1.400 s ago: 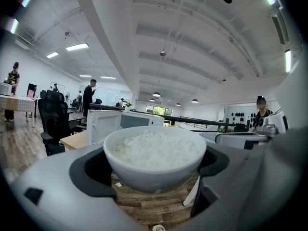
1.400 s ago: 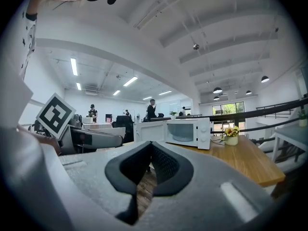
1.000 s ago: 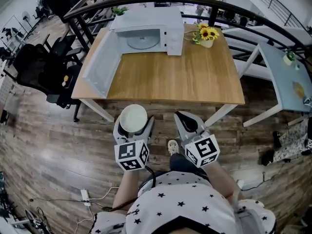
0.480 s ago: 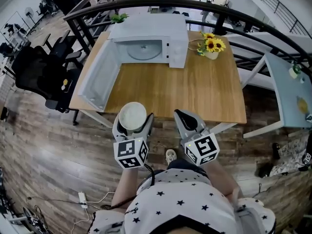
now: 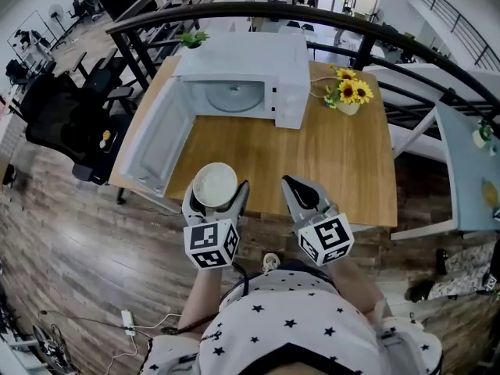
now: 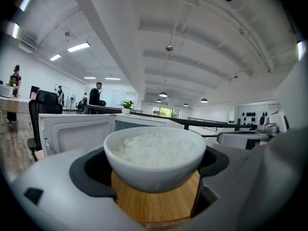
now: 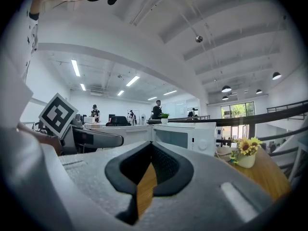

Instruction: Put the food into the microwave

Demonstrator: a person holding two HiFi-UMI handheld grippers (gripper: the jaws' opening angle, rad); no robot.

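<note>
1 rice bowl (image 6: pixel 153 160) gripped by left gripper (image 5: pixel 216 196) | right gripper (image 5: pixel 296 185) fingers (image 7: pixel 216 177) closed, empty | 1 microwave (image 5: pixel 291 69), open

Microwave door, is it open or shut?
Open. The door hangs swung out leftward, and the glass turntable shows inside the microwave.

No legible words, brands, numbers; only square coded markers (image 5: pixel 205 239) on left gripper (image 5: pixel 216 190), right gripper (image 5: pixel 297 187)
</note>
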